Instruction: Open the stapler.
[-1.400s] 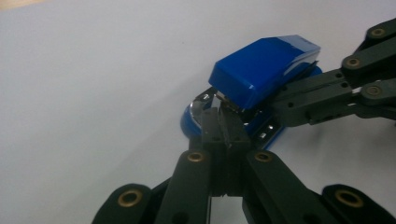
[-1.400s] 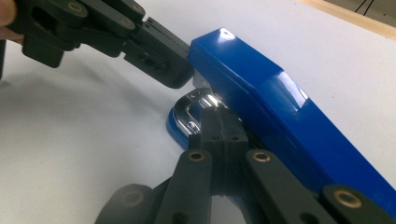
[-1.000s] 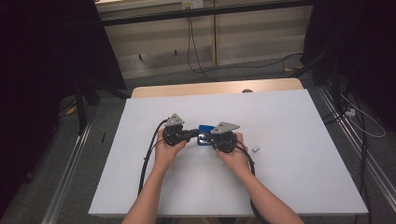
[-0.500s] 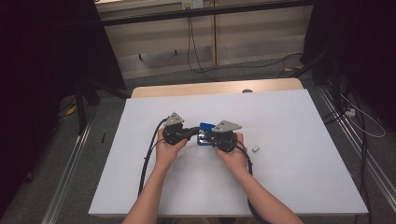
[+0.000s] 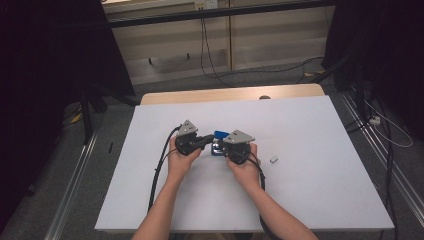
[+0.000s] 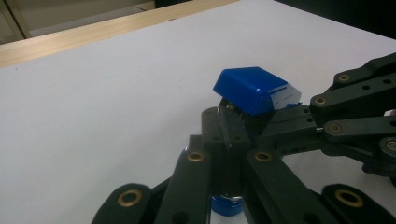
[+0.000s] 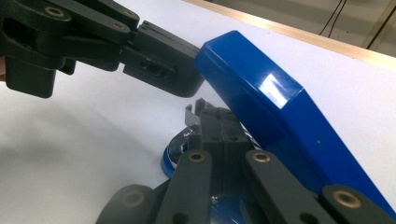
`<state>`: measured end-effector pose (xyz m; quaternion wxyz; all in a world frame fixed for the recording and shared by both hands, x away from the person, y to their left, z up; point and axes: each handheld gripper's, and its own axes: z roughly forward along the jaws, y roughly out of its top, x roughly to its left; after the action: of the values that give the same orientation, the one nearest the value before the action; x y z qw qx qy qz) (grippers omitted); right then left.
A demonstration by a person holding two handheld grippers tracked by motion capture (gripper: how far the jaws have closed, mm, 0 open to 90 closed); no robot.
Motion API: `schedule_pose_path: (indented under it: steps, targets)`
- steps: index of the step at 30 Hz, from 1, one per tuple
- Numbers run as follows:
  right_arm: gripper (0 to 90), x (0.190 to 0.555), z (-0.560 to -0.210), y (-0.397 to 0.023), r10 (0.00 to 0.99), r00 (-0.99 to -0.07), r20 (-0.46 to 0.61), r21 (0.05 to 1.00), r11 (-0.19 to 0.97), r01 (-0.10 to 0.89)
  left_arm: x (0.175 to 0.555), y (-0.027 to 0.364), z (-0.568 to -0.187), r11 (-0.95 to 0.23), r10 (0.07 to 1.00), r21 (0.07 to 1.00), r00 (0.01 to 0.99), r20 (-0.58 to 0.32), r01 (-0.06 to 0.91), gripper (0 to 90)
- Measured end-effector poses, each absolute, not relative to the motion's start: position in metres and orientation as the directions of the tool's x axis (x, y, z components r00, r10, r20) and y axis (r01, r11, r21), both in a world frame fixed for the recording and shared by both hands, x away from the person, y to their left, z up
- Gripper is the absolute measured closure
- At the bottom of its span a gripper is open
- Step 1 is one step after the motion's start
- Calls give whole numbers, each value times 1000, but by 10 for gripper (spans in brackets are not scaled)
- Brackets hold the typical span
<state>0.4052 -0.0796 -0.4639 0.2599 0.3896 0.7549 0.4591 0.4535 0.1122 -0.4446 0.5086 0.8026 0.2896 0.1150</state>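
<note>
I work at a white table (image 5: 310, 130); both my hands meet near its middle over a blue stapler (image 5: 218, 135), its top cover tilted up off the base. My right gripper (image 7: 219, 126) is clamped shut on the metal staple rail; my left gripper (image 6: 231, 133), also closed, grips the stapler's inner metal part from the other side. To do this well, I should hold the base steady and pull gently, keeping both grips square. A small staple strip (image 5: 273, 159) lies just right of my right hand.
</note>
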Motion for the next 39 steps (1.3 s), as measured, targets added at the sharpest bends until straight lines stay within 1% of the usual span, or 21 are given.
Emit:
schedule_pose_path:
  steps: [6,8,9,11,12,14,19,26,29,35,39]
  targets:
    - [900,404,-465,-79,831,-554,-47,900,277,338,454,113,-445,-304,583,882,802,-127,361,900]
    - [900,403,-465,-79,836,-547,-45,906,265,329,454,111,-447,-322,572,872,810,-132,369,900]
    - [900,402,-464,-80,839,-542,-49,912,259,319,453,108,-449,-337,560,872,820,-118,356,900]
    - [900,402,-463,-81,842,-538,-35,915,244,322,452,103,-451,-332,548,876,827,-123,350,900]
    - [900,403,-462,-81,842,-538,-39,913,250,324,452,102,-451,-343,554,874,826,-109,345,900]
    - [900,403,-462,-82,843,-536,-49,911,258,321,453,101,-454,-333,549,876,827,-122,350,900]
    - [900,403,-459,-84,849,-525,-60,915,257,311,453,99,-456,-367,553,865,828,-93,342,900]
    - [900,403,-452,-85,865,-494,-90,916,267,300,453,98,-459,-375,556,862,827,-84,340,900]
    - [900,403,-449,-87,875,-475,-97,916,265,300,453,99,-459,-370,556,863,826,-91,343,900]
    - [900,402,-442,-96,890,-432,-144,916,285,283,454,99,-460,-360,553,862,826,-110,356,900]
    - [900,402,-439,-101,891,-430,-144,912,288,293,453,98,-459,-371,558,859,824,-97,352,900]
